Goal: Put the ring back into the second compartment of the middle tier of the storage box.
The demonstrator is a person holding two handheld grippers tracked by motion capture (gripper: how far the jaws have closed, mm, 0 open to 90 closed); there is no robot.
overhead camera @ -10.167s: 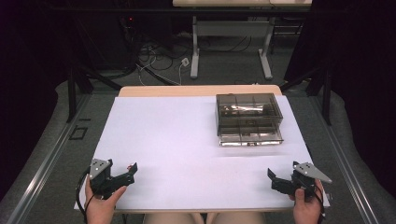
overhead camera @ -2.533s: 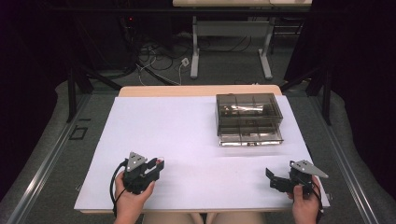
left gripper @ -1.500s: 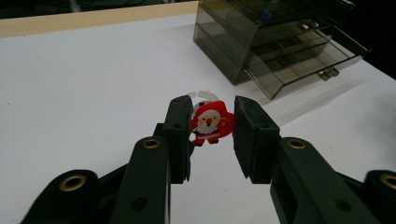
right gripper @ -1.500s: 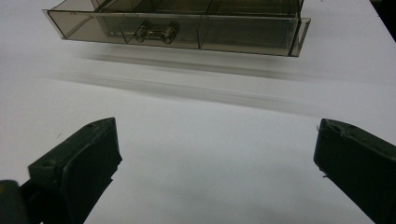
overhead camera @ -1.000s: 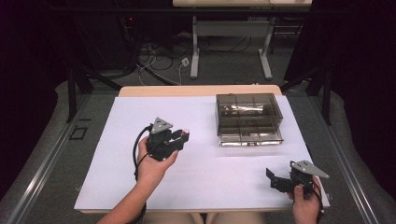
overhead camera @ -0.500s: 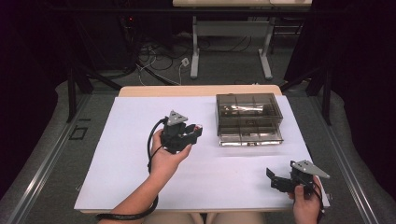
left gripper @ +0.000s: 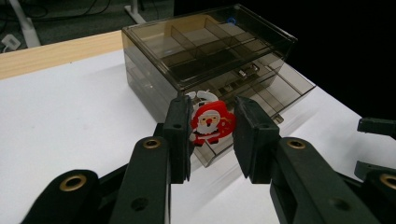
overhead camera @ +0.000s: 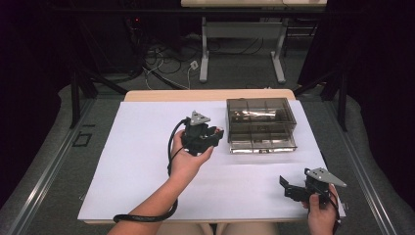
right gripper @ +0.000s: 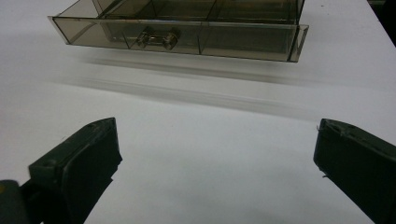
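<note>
While left gripper (left gripper: 212,135) clamps Santa charm (left gripper: 210,124), drawer box (left gripper: 210,56) partly hidden.

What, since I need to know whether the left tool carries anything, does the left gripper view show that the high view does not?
Left gripper view adds: a red-and-white Santa charm, plainly readable, pinched between the left tool's jaws. High view adds: the person's left hand and forearm reaching across, and cables on the floor beyond the table. Shared: the smoky clear drawer box with its lower drawer pulled out, the white table, and the right tool, open.
</note>
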